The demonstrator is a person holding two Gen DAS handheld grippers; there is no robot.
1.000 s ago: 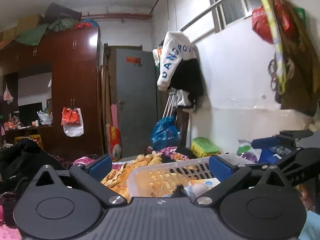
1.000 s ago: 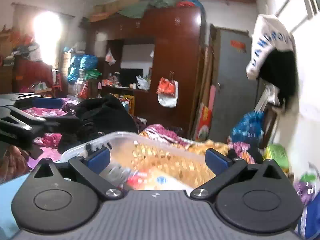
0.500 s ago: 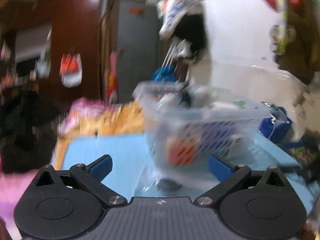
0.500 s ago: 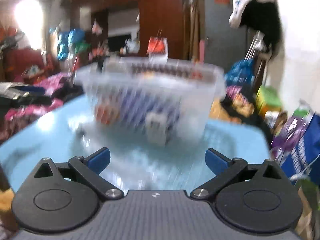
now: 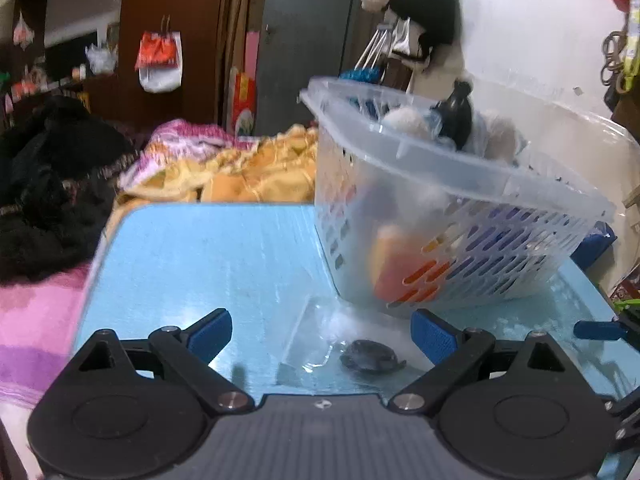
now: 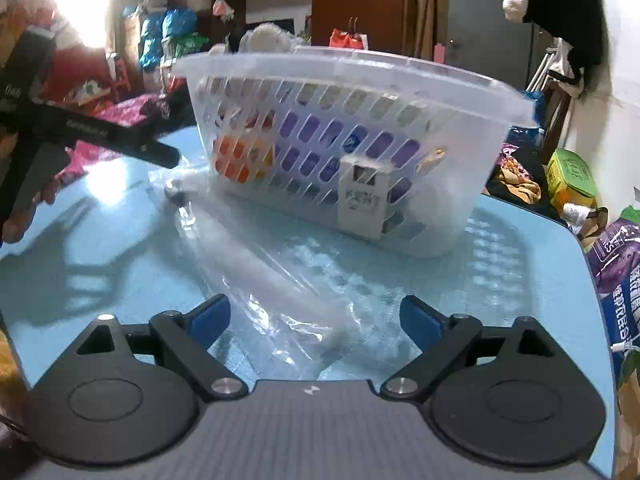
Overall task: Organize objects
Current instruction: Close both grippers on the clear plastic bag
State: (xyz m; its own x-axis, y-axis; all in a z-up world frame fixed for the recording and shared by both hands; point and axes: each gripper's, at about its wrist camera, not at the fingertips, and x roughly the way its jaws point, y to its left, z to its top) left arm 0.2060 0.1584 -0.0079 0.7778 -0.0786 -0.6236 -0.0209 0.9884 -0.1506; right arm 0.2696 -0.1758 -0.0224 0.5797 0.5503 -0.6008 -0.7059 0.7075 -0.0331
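Basket (image 6: 352,148) of slotted clear plastic stands on the blue table (image 5: 200,264), its orange and purple contents blurred behind the walls. Clear plastic bag (image 6: 280,292) lies before it. Left gripper (image 5: 322,336) gapes, empty; right gripper (image 6: 314,322) is closing, the bag between its jaws, untouched.

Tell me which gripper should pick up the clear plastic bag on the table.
Right, probably. The clear plastic bag lies directly between the right gripper fingers, whose jaws are closing. The left gripper faces only its end.
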